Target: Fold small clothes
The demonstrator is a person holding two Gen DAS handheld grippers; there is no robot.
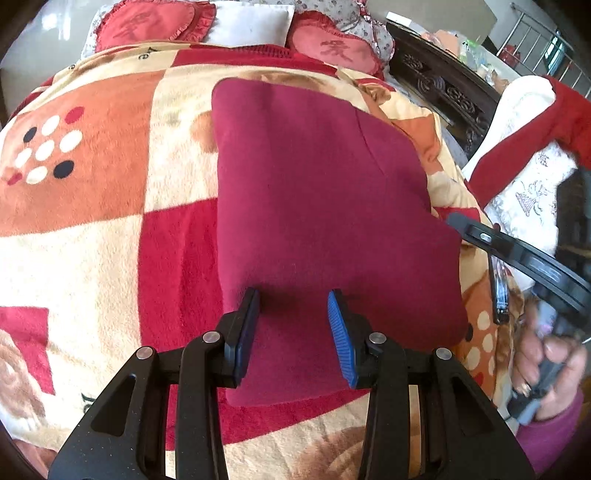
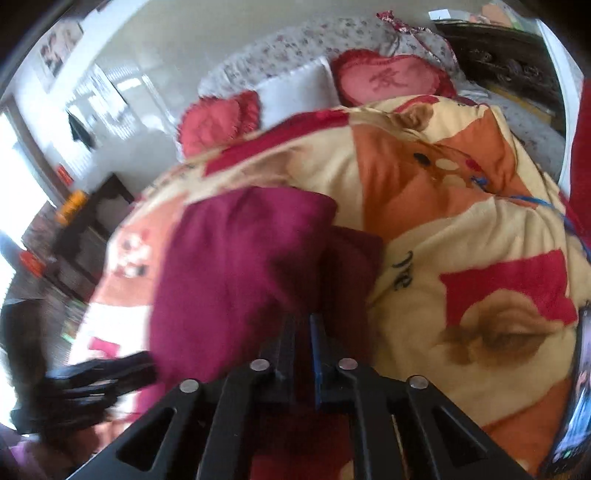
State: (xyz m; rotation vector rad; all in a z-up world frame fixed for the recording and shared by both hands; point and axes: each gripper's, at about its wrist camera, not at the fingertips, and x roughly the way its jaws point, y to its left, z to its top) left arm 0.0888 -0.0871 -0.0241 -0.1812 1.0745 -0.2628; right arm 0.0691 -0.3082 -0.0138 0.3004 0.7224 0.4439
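Observation:
A maroon garment lies mostly flat on a checked red, orange and cream blanket. My left gripper stands open over the garment's near part, its blue pads apart and fabric beneath them. In the right wrist view the garment is blurred, with a darker fold on its right side. My right gripper has its fingers nearly together with maroon fabric in the narrow gap. From the left wrist view its tip sits at the garment's right edge, and a hand holds it.
Heart-shaped red pillows and a white pillow lie at the head of the bed. Dark carved wooden furniture and a pile of red and white bedding stand to the right. A phone rests at the blanket's right edge.

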